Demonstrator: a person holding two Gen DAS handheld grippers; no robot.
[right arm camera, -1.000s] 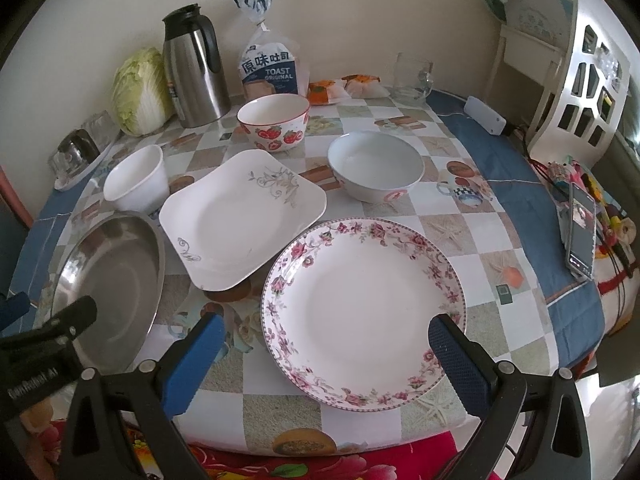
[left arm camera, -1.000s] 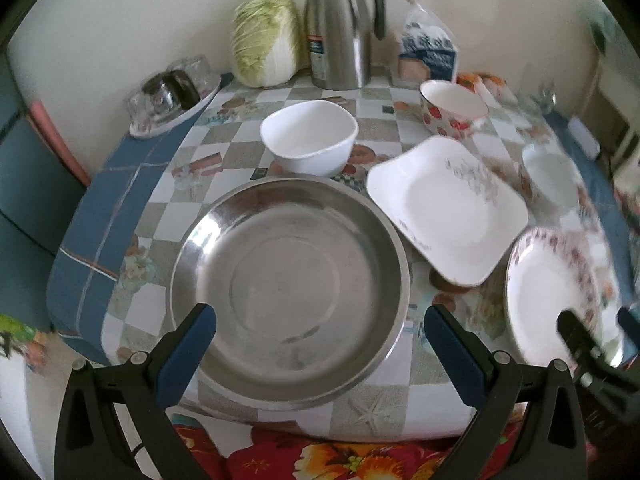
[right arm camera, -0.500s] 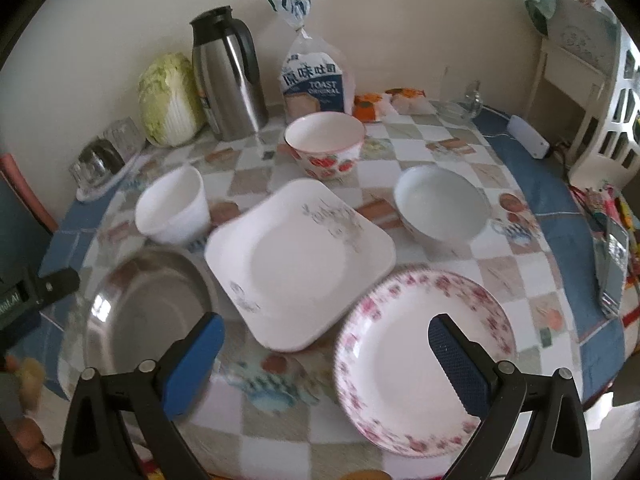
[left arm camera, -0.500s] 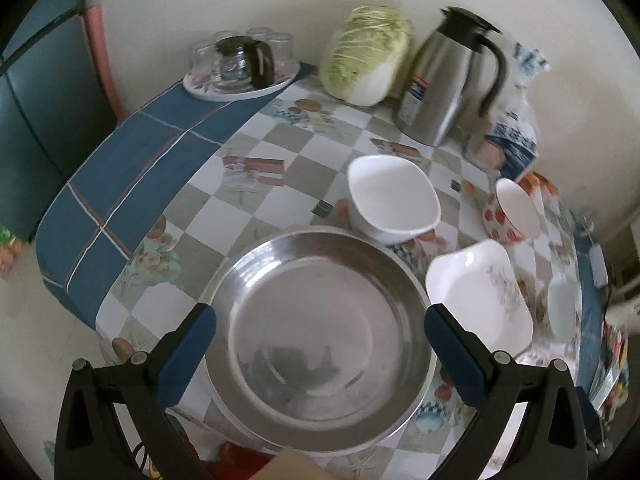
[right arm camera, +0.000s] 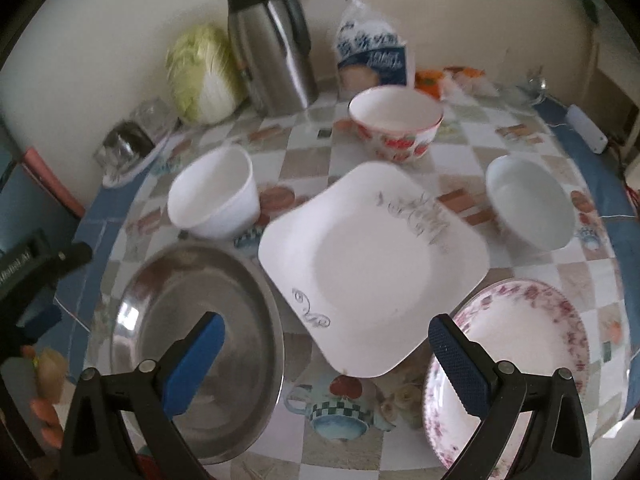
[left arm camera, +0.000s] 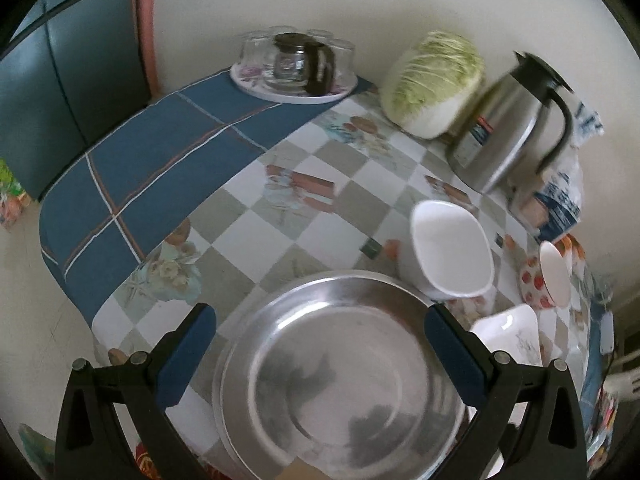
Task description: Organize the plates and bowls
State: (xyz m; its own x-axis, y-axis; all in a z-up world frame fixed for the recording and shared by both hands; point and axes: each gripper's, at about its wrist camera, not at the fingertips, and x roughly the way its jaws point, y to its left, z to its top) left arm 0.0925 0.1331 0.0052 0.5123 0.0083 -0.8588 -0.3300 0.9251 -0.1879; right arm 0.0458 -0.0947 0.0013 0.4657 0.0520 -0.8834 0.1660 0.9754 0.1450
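Steel gleams nearest: the wide metal basin lies at the table's front edge beneath the left gripper, whose blue pads stand wide apart, holding nothing. The right gripper, likewise spread and empty, hovers over the square white plate with the floral plate to its right. Further back sit the plain white bowl, the small white bowl and the strawberry bowl. Nothing is stacked yet; this looks like the choosing stage. Next, one gripper likely needs to drop to a rim and pinch it.
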